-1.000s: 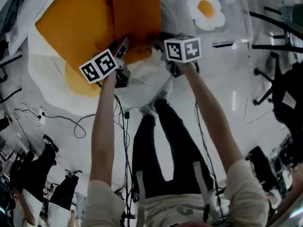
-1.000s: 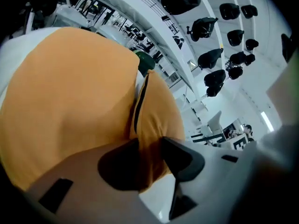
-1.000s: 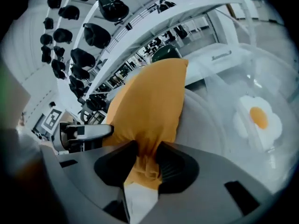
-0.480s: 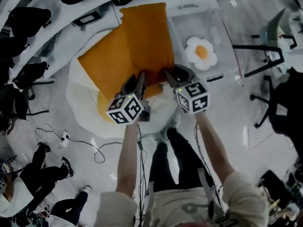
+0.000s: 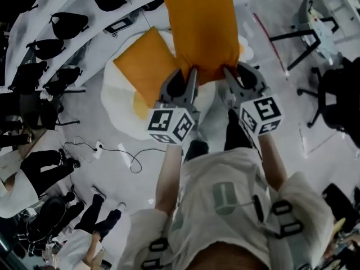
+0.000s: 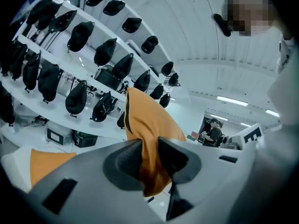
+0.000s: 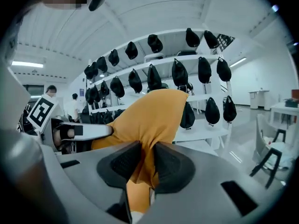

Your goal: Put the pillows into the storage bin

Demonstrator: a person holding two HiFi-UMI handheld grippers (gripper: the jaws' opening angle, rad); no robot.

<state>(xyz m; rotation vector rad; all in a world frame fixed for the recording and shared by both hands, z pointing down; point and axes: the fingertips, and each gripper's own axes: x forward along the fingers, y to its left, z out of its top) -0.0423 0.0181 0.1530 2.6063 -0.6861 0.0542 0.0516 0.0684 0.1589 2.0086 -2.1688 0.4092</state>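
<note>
The pale floor (image 5: pixel 118 151) fills most of the head view, with curved white shelves (image 5: pixel 67 10) of black items along its far left; the storage bin cannot be made out in any view, so which way it lies from the load is open. On the floor, ahead and to the person's left, sits a large white cushion (image 5: pixel 115 97) with a second orange pillow (image 5: pixel 143 66) lying flat on it, well apart from both tools. The orange pillow (image 5: pixel 199 27) being handled is off the floor: its long axis runs straight away from the person, up the middle of the head view, its near short edge toward the chest and its far end out of frame. The two tools sit side by side on that near edge, one at each corner, so neither hand is nearer and the pillow lies directly ahead of both, stretched between them. The left tool (image 5: pixel 183 77) has just been closing and is clamped on the left corner; in the left gripper view the fabric (image 6: pixel 147 120) is bunched tight between the dark pads (image 6: pixel 124 160) and rises ahead. The right tool (image 5: pixel 239 72) has likewise closed and pinches the right corner, folds squeezed between its pads (image 7: pixel 173 164). Judged from this, the carry should lead with the far end
</note>
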